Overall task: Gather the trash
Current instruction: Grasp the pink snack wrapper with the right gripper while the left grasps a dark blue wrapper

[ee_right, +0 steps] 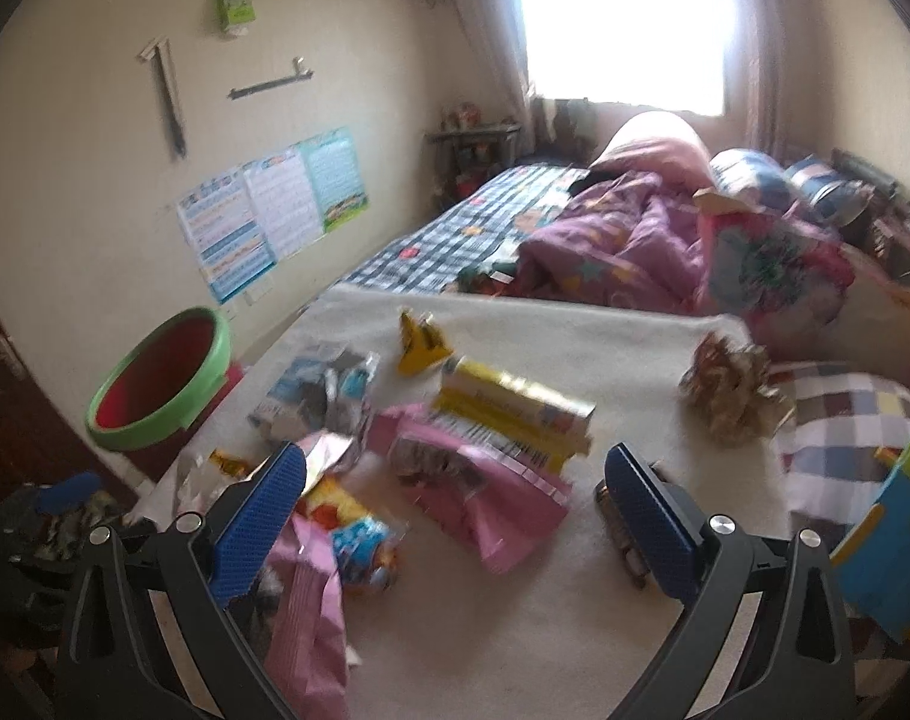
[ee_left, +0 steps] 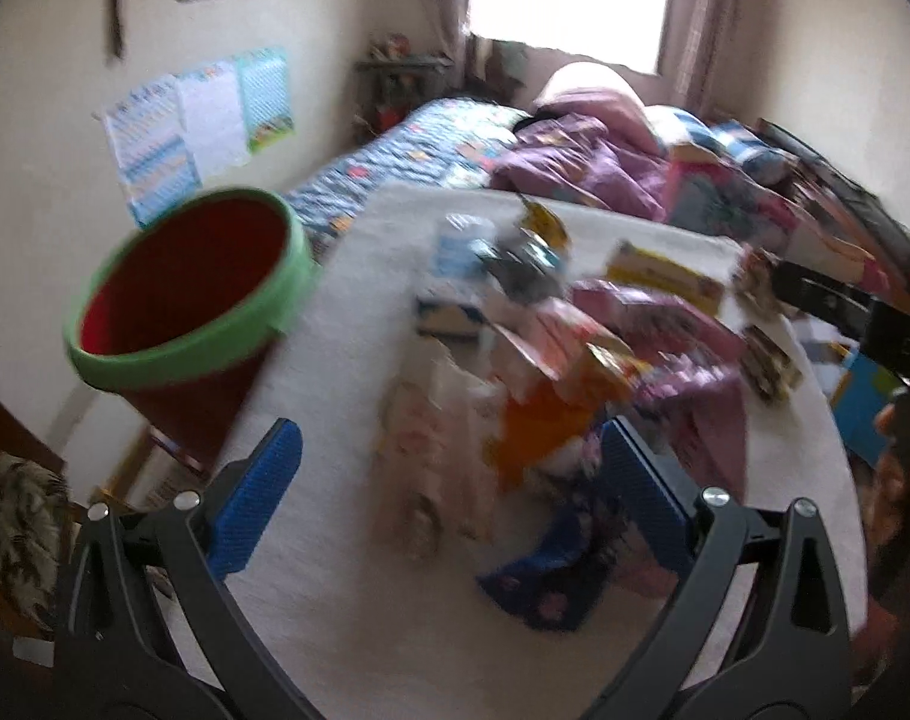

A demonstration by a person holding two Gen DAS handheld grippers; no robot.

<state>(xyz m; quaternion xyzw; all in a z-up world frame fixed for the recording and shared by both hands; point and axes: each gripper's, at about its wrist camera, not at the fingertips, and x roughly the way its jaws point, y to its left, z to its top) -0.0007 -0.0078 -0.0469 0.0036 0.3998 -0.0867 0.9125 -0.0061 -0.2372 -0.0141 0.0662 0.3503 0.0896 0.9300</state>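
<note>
Wrappers and packets lie scattered on a white cloth (ee_right: pixel 515 612) spread over the bed: a pink bag (ee_right: pixel 491 492), a yellow box (ee_right: pixel 515 414), a blue-white packet (ee_right: pixel 299 390), a small yellow wrapper (ee_right: pixel 422 342) and a crumpled brown wrapper (ee_right: pixel 731 390). A red bin with a green rim (ee_right: pixel 161 384) stands at the cloth's left edge; it also shows in the left wrist view (ee_left: pixel 185 294). My right gripper (ee_right: pixel 455 480) is open and empty above the pink bag. My left gripper (ee_left: pixel 449 462) is open and empty over the blurred pile (ee_left: pixel 575 360).
A bed with a checked quilt (ee_right: pixel 455 240) and purple bedding (ee_right: pixel 623 240) lies beyond the cloth. Posters (ee_right: pixel 275 210) hang on the left wall. A blue-yellow toy (ee_right: pixel 887 540) sits at the right. The other handheld gripper (ee_left: pixel 863 324) shows at the right of the left wrist view.
</note>
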